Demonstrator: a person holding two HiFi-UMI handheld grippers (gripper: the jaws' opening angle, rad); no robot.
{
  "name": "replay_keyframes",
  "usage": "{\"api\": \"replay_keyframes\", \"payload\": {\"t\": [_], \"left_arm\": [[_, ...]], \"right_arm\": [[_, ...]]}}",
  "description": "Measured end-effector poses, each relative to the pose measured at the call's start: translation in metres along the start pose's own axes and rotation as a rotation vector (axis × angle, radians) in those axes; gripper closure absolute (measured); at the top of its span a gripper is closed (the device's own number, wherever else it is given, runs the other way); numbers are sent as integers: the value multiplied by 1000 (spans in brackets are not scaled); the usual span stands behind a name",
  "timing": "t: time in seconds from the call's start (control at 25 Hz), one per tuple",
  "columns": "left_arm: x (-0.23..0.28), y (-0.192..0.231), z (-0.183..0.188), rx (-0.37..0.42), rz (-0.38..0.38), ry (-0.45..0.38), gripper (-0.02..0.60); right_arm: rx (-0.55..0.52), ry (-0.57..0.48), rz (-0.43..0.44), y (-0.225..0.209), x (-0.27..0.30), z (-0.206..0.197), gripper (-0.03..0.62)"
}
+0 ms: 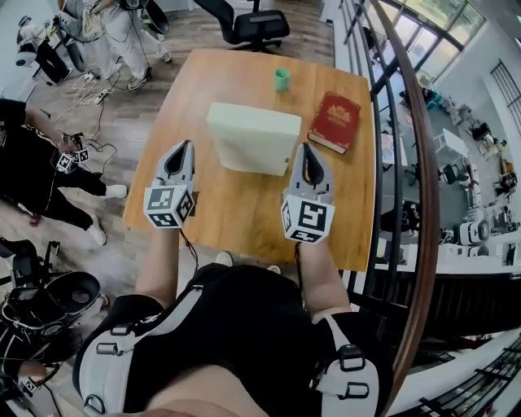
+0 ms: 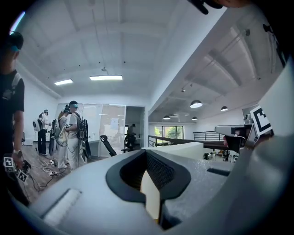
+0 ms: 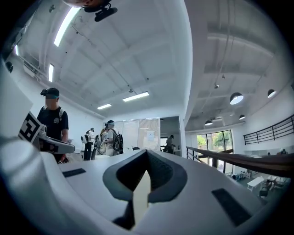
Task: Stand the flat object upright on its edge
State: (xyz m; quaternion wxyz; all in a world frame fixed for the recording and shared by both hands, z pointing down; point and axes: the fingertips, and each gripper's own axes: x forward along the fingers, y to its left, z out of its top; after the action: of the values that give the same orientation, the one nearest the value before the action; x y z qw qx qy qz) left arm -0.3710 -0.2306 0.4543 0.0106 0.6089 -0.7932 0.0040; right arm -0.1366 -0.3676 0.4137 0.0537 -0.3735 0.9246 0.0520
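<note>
A pale cream slab (image 1: 252, 137), the flat object, rests at the middle of the wooden table (image 1: 244, 212); its broad face looks toward me. My left gripper (image 1: 182, 148) hovers just left of the slab's near corner, jaws shut with nothing between them. Close to the slab's near right corner, my right gripper (image 1: 309, 153) is also shut and empty. The left gripper view shows shut jaws (image 2: 149, 183) and the slab's top edge (image 2: 183, 149) beyond them to the right. The right gripper view shows shut jaws (image 3: 142, 193) pointing across the room; the slab is hidden there.
A red book (image 1: 335, 120) lies right of the slab and a small green cup (image 1: 282, 79) stands near the far edge. A curved railing (image 1: 399, 138) runs along the table's right side. An office chair (image 1: 256, 24) stands behind the table. People (image 1: 37, 171) stand at left.
</note>
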Motion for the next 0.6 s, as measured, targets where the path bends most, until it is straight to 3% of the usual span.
{"api": "replay_keyframes", "payload": {"t": [0.24,0.6], "left_arm": [[-19,-13,-7,-9,3,13,577],[-18,-25,-7,5,-12,27,577]], "right_arm": [[24,65,44,16,-16,-27,591],[75,65,46,15,-18,-31,591]]}}
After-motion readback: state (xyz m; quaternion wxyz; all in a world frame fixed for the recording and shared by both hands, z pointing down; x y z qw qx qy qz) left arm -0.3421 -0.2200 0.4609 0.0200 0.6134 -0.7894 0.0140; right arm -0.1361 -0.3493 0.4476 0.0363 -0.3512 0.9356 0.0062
